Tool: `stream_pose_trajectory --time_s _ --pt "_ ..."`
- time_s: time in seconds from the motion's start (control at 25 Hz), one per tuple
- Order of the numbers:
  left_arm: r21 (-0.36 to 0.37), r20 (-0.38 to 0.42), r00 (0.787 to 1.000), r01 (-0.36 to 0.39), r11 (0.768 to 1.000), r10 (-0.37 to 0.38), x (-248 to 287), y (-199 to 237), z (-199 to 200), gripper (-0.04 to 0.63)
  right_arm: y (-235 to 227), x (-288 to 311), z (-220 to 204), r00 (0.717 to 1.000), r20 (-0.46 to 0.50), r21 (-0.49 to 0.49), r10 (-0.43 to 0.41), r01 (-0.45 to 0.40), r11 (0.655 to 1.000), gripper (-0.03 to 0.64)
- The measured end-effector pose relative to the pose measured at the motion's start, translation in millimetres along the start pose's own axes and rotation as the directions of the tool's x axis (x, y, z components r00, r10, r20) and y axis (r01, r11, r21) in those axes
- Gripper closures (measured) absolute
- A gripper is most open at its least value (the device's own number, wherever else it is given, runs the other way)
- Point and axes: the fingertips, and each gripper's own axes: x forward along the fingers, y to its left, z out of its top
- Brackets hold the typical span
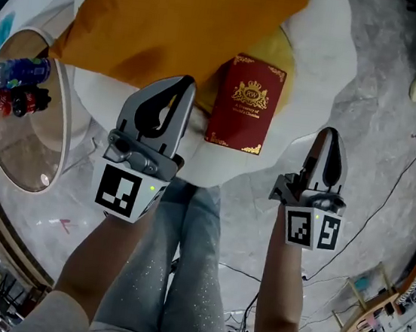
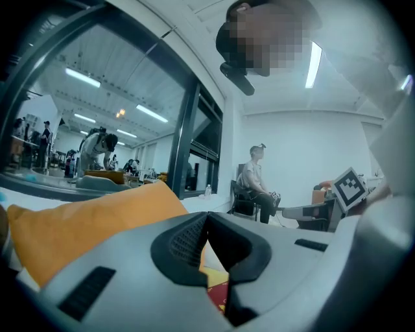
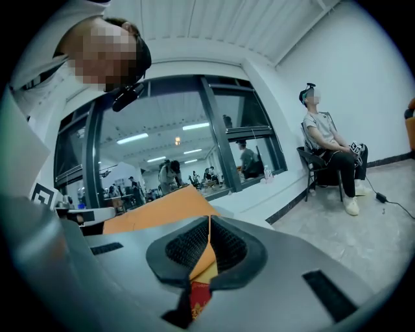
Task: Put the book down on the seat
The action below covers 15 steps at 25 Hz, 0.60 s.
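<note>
Fingers pressed together and empty on left gripper (image 1: 181,84) and right gripper (image 1: 329,135), either side of the book (image 1: 246,104) lying flat on the seat (image 1: 325,55); a careless brush could slide it off.

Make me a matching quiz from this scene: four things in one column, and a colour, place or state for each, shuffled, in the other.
Things:
1. book
2. cushion
3. bottles
4. right tongs

Descriptions:
A. orange
B. shut, holding nothing
C. dark red with a gold crest
D. on the round table

Pairs: 1-C, 2-A, 3-D, 4-B
</note>
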Motion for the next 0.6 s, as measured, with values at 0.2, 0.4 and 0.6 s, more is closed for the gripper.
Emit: stream_pose_trajectory --time_s 0.2,0.4,0.6 --pt "0.011 0.027 1.0 -0.003 1.0 0.003 2 -4 38 0.58 11 -2 45 0.999 0.034 -0.024 0.017 -0.017 1.0 0.583" --pt "0.046 0.048 0.999 -0.003 0.999 0.0 2 -5 76 0.58 23 -7 93 0.997 0.071 -0.023 0.028 -0.026 0.999 0.584" --pt "0.067 0.065 0.998 -0.01 0.998 0.006 -1 -8 121 0.58 38 -15 140 0.995 0.083 -0.044 0.051 -0.048 0.998 0.584"
